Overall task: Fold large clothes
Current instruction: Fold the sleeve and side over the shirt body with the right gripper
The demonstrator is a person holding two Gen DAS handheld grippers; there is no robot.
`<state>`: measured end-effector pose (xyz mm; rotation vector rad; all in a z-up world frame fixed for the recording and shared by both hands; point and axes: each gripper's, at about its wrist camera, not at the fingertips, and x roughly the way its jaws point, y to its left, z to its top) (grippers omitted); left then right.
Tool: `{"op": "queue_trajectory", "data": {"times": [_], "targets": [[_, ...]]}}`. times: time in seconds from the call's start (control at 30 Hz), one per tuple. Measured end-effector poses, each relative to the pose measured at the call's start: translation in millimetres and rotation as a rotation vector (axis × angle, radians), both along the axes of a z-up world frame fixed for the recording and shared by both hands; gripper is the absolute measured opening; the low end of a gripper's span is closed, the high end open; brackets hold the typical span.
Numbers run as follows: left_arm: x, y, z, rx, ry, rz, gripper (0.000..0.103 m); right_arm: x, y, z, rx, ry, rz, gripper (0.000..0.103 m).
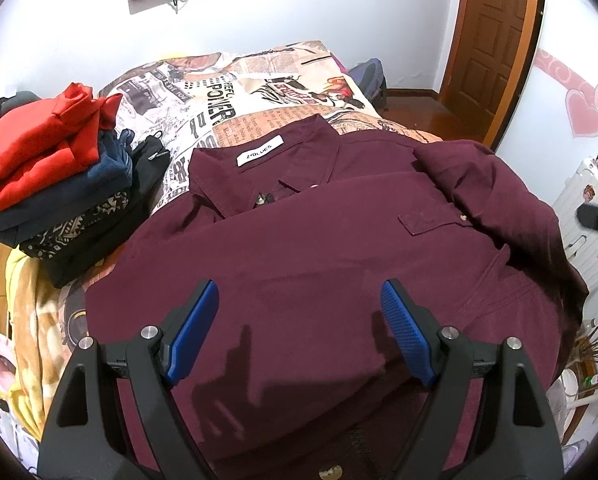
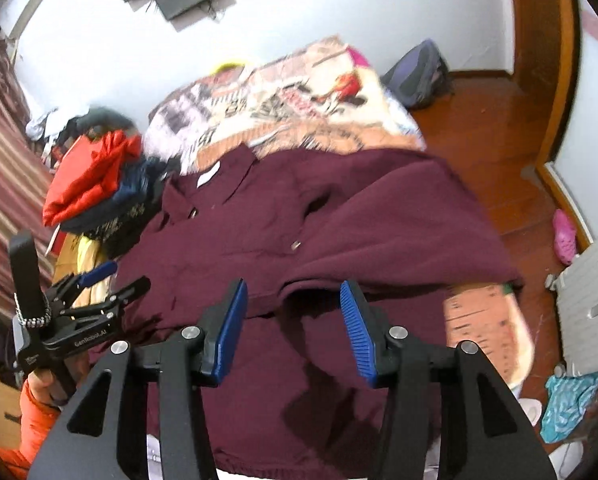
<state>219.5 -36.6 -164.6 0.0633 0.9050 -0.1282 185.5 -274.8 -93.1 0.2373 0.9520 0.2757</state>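
Note:
A large maroon shirt (image 1: pixel 299 248) lies front up on the bed, collar and white label (image 1: pixel 259 151) toward the far end. Its right sleeve is folded in over the chest. It also shows in the right wrist view (image 2: pixel 339 232). My left gripper (image 1: pixel 299 300) is open and empty, hovering over the shirt's lower body; it also shows at the left edge of the right wrist view (image 2: pixel 115 276). My right gripper (image 2: pixel 293 300) is open and empty above the folded sleeve's lower edge. That view is blurred.
A stack of folded clothes (image 1: pixel 59 176), red on top, sits left of the shirt (image 2: pixel 95 184). The bed has a newspaper-print cover (image 1: pixel 259 84). A wooden door (image 1: pixel 495 40), a backpack (image 2: pixel 415 72) on the floor and a white radiator (image 2: pixel 591 300) are to the right.

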Motion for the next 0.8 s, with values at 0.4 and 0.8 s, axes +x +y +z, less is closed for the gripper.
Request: {"op": "queue_trajectory", "data": {"times": [0.4,0.8], "targets": [[5.4,-5.4,4.1,0.007,-0.007,0.006,0.083,22.6,-83.7,-30.7,0.200,0.061,-0.338,0.068],[12.8,-1.5,-0.3,0.005,0.005,0.033,0.083,51.0,-111.8,-106.1,0.433,0.248,-0.447,0.068]]}}
